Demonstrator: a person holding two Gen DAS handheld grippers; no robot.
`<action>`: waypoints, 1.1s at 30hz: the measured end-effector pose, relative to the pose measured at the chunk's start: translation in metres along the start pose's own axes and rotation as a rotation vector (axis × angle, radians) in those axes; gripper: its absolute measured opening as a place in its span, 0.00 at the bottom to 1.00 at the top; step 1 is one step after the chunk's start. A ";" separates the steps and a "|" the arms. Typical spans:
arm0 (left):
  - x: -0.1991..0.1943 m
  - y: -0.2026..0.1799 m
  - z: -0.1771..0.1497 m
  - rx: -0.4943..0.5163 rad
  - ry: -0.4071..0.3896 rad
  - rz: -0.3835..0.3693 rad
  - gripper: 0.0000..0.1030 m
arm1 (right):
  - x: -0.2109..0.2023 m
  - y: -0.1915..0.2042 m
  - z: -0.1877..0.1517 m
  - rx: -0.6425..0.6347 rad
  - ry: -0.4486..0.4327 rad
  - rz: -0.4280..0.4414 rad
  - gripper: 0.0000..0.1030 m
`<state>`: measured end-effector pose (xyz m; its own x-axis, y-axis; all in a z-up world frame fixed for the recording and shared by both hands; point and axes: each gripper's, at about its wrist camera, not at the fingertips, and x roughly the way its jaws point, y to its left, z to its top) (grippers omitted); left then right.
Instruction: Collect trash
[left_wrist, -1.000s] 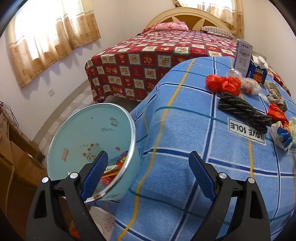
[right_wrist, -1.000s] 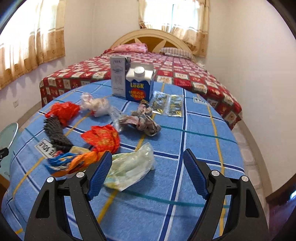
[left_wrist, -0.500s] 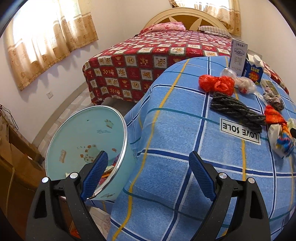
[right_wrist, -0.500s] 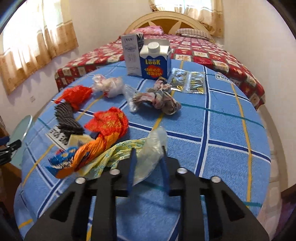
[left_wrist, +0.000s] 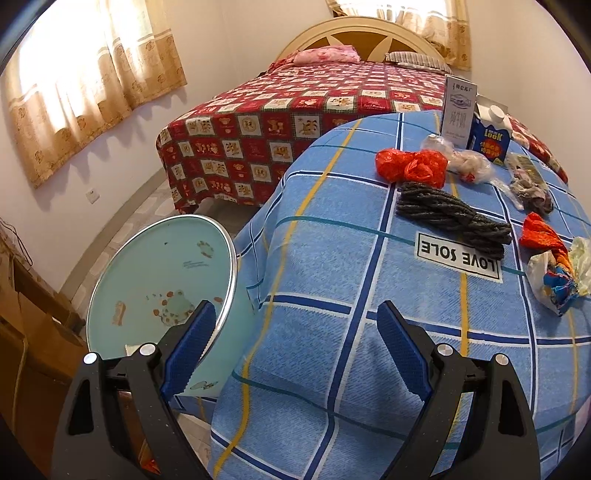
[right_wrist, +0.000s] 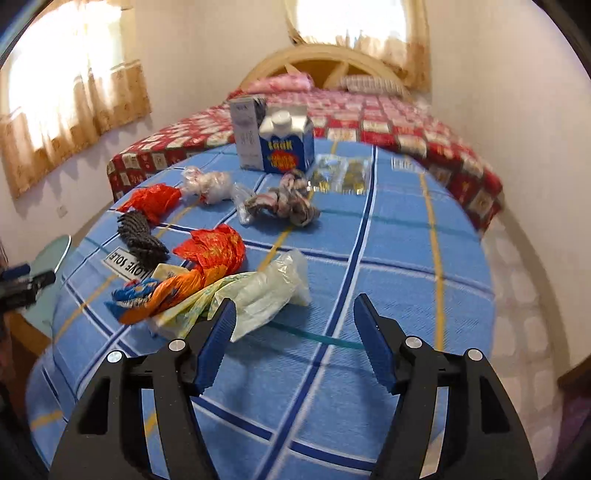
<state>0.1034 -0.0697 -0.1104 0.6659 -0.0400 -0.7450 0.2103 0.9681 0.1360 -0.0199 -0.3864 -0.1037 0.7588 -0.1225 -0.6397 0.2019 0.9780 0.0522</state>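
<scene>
crumpled clear plastic bag (right_wrist: 273, 291) near the tabletop's front edge; right gripper (right_wrist: 293, 332) opening, empty; pale-green bin (left_wrist: 162, 295), contents unclear.

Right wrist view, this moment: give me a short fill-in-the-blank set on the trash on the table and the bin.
1. The milk carton has a white cap and stands ____ on the tablecloth.
2. The label printed on the tablecloth reads LOVE ____.
3. Nearest the right hand-held gripper lies a clear ____ bag.
4. The pale green bin stands ____ the table, not on it.

Missing words: upright; SOLE; plastic; beside
</scene>
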 end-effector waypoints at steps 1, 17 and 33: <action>-0.001 -0.002 0.000 -0.001 0.002 -0.007 0.85 | 0.001 0.001 -0.002 -0.020 -0.005 -0.005 0.72; -0.054 -0.123 0.005 0.166 -0.114 -0.246 0.84 | -0.031 -0.062 -0.045 0.169 -0.045 -0.180 0.80; -0.065 -0.157 0.005 0.284 -0.132 -0.365 0.22 | -0.021 -0.041 -0.059 0.161 -0.044 -0.104 0.81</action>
<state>0.0310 -0.2206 -0.0799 0.5937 -0.4133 -0.6905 0.6221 0.7799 0.0682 -0.0806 -0.4140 -0.1374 0.7541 -0.2325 -0.6142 0.3746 0.9205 0.1115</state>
